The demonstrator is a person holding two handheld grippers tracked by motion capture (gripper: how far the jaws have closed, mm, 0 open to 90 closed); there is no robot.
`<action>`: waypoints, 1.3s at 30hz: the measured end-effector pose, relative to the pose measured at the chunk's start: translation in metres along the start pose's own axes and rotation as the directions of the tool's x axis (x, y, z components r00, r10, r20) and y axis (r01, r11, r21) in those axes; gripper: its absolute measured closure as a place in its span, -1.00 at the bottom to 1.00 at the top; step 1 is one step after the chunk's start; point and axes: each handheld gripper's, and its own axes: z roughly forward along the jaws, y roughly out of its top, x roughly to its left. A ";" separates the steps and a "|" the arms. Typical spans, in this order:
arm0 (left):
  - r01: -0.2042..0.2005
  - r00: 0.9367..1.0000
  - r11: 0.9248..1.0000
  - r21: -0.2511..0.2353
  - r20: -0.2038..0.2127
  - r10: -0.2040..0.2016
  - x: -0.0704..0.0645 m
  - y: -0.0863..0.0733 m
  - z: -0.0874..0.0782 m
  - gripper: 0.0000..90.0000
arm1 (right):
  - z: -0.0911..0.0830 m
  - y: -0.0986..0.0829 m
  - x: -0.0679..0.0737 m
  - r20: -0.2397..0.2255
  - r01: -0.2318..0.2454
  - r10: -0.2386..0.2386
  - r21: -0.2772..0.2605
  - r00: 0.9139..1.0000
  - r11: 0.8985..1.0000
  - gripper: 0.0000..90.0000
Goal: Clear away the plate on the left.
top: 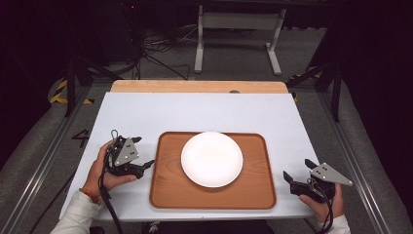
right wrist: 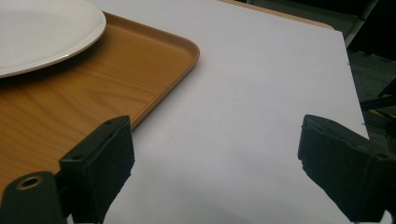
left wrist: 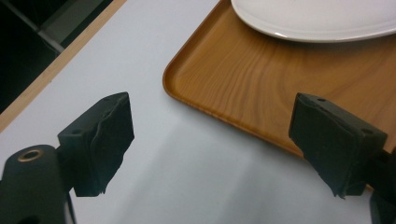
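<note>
White plate (top: 212,159) sits mid-frame on the wooden tray (top: 165,192), left gripper (top: 142,153) and right gripper (top: 297,169) flanking it, jaws wide apart, holding nothing.

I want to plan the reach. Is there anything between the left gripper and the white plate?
Only the wooden tray's raised left rim lies between the left gripper and the white plate. Its jaws are open; nothing else visible stands there.

High view. A white round plate (top: 212,159) sits on a wooden tray (top: 165,187) with rounded corners, placed on a white table (top: 204,112) with a wooden far edge. The left gripper (top: 142,152), jaws apart, is held just beside the tray's left rim; the right gripper (top: 298,170), jaws apart, is held near the table's right edge.
</note>
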 end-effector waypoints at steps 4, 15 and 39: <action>0.015 1.000 1.000 0.009 -0.001 -0.015 0.002 -0.007 -0.003 -0.67 | 0.000 -0.001 -0.001 0.001 -0.002 0.002 0.001 1.000 1.000 -0.75; 0.069 0.998 0.997 0.023 -0.013 -0.068 0.006 -0.031 -0.014 -0.67 | 0.001 0.000 -0.001 0.002 -0.001 0.001 0.002 1.000 1.000 -0.75; 0.248 0.968 0.968 -0.041 0.036 -0.247 -0.004 -0.075 -0.041 -0.67 | -0.002 -0.002 -0.002 0.001 0.011 -0.011 0.000 1.000 1.000 -0.75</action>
